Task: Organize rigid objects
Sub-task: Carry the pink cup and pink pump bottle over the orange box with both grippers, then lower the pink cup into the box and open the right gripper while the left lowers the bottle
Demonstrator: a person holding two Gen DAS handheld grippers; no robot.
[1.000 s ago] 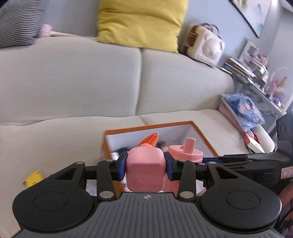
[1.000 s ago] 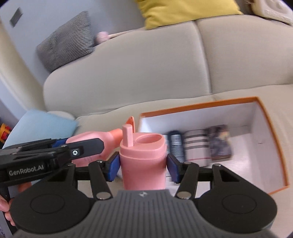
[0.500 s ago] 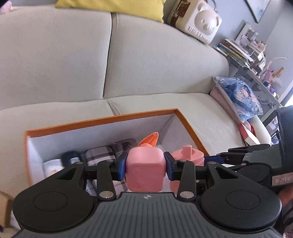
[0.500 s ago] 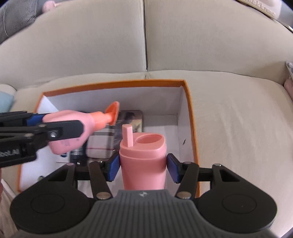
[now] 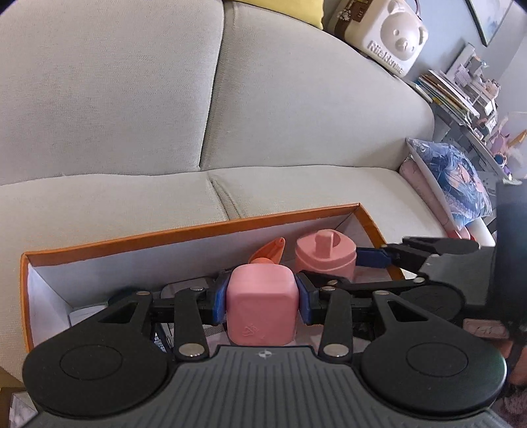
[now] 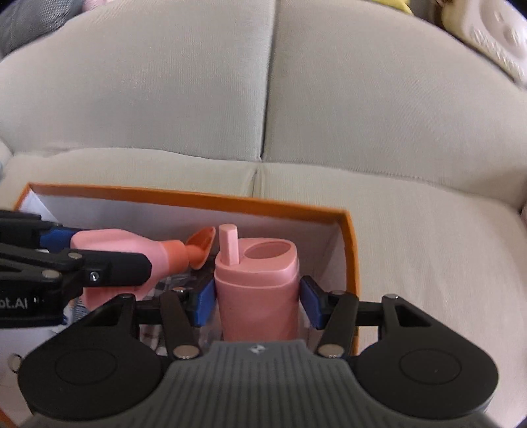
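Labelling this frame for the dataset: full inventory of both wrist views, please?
pink bottle: 1, pink with orange flip spout, clamped in left gripper over the box
pink cup: 1, pink, spout lid, upright in right gripper at the box's right end
box: 1, orange rim, white inside, on the sofa seat
items in box: several, checked and dark, mostly hidden, count unclear
sofa: 1, light beige
bear case: 1, cream, on the sofa back
yellow cushion: 1, top edge
blue printed cushion: 1, right of the sofa
books: a stack, on the shelf at right
left gripper: black, blue pads
right gripper: black, blue pads
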